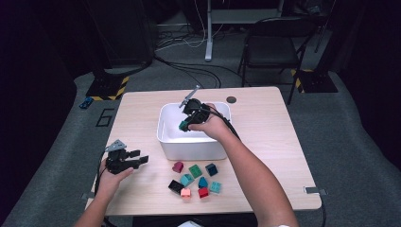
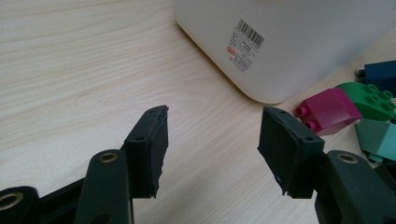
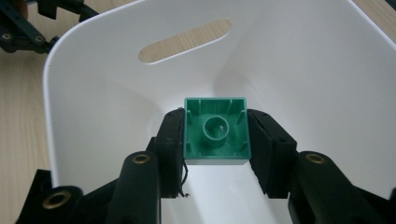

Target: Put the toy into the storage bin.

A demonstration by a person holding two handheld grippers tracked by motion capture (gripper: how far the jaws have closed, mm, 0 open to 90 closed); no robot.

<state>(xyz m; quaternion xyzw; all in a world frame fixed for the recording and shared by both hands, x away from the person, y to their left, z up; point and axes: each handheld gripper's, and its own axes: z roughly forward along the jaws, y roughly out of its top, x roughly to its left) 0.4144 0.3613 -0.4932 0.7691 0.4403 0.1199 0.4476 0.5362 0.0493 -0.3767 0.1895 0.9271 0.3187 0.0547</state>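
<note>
One green block [image 3: 216,131] is clamped between the jaws of the right tool [image 3: 215,140], held over the inside of the white bin [image 1: 166,124], which looks bare so far; by my reading the sorting has barely begun. Its hollow underside, with a round tube in the middle, faces the camera. Eight or so blocks [image 1: 196,178] wait on the table [image 1: 269,142] in front of the bin. Resting near the table's edge, the left tool [image 2: 212,140] stands wide and holds nothing.
</note>
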